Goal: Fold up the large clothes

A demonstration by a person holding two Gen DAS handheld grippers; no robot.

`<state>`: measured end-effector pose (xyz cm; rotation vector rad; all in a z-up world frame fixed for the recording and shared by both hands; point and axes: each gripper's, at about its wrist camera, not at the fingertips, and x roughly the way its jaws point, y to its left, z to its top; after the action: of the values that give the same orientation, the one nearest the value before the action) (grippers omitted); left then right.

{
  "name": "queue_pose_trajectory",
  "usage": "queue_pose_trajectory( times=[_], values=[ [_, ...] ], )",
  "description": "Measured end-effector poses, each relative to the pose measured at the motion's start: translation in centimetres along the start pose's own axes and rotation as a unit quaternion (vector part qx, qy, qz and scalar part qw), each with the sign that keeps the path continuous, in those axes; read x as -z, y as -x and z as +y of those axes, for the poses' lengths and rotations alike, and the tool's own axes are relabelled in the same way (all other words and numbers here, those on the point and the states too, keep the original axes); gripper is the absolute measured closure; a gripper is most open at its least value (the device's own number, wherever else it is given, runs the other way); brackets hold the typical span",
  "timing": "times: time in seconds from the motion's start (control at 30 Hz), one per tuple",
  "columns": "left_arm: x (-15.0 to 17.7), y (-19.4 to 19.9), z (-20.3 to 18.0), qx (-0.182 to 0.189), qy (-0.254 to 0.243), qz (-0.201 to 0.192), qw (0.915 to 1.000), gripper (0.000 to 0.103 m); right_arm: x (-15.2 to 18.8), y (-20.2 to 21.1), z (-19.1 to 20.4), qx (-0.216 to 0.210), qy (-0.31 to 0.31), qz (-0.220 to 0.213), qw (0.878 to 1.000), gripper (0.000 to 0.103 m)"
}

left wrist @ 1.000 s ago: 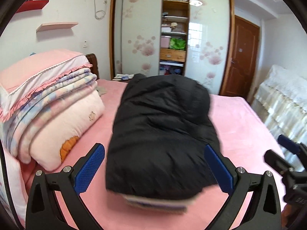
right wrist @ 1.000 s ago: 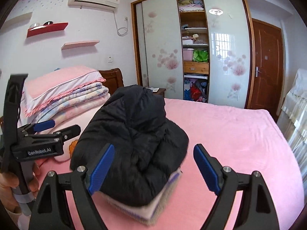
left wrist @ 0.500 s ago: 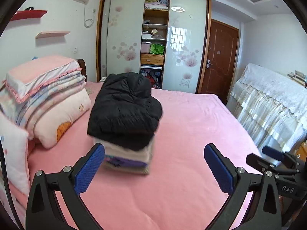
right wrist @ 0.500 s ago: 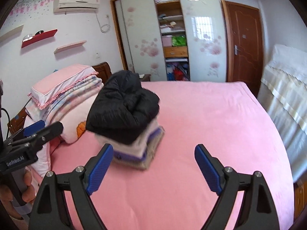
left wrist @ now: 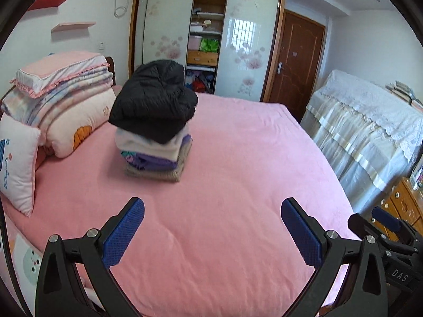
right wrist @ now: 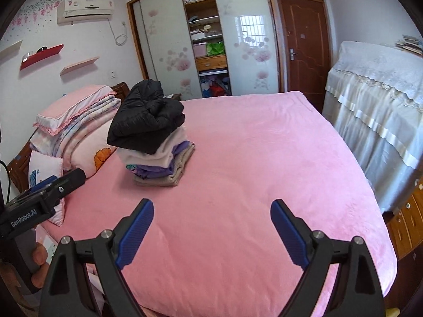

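Bedroom scene, pink bed [left wrist: 238,185] filling most of both views. Nearest, the left tool [left wrist: 212,227] is seen with jaws spread wide, nothing between them, only bare bedspread below. The right tool [right wrist: 211,227] is likewise wide and empty; its jaws have just been opening a little more. Farther, left of centre, a stack of folded clothes [right wrist: 158,163] is set on the bed, topped by the black puffy jacket [left wrist: 154,105], folded and resting loosely. Beside it on the left, folded quilts and pillows [left wrist: 60,100] are piled. Beyond, a wardrobe [left wrist: 206,34] stands open. No unfolded garment is seen on the bed; folding is judged finished, or near it.
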<state>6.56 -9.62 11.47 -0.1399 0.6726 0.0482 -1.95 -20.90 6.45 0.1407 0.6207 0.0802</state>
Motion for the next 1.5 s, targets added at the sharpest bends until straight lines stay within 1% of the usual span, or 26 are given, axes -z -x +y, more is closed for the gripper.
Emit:
queue_pose_trajectory(
  times=[0.13,0.3,0.4,0.57,0.73,0.87,1.5],
  values=[
    [2.5,0.4,-1.7,-0.005,-0.012,0.01,0.9999,0.0,1.8,1.5,-0.4,0.018,0.002,-0.006,1.0,0.012],
    [4.3,0.7,-3.1,-0.008,-0.019,0.025,0.9995,0.0,3.3,2.4,-0.1,0.042,0.021,-0.011,0.999,0.011],
    [4.7,0.7,-3.4,-0.019,-0.019,0.024,0.9994,0.0,4.0,2.8,-0.3,0.055,0.026,-0.02,0.998,0.01],
    [5.8,1.0,-4.3,-0.032,-0.024,0.024,0.9989,0.0,4.5,3.0,-0.6,0.058,0.026,-0.022,0.998,0.01],
    [6.6,1.1,-5.0,-0.044,-0.038,0.024,0.998,0.0,4.9,3.0,-1.0,0.065,0.031,-0.022,0.997,0.01],
    [7.1,0.8,-5.4,-0.043,-0.045,0.031,0.9976,0.0,5.2,2.8,-1.2,0.067,0.035,-0.018,0.997,0.01],
    [7.6,1.0,-4.9,-0.052,-0.042,0.033,0.9972,0.0,6.1,2.4,-1.4,0.073,0.045,-0.011,0.996,0.01]
  ],
)
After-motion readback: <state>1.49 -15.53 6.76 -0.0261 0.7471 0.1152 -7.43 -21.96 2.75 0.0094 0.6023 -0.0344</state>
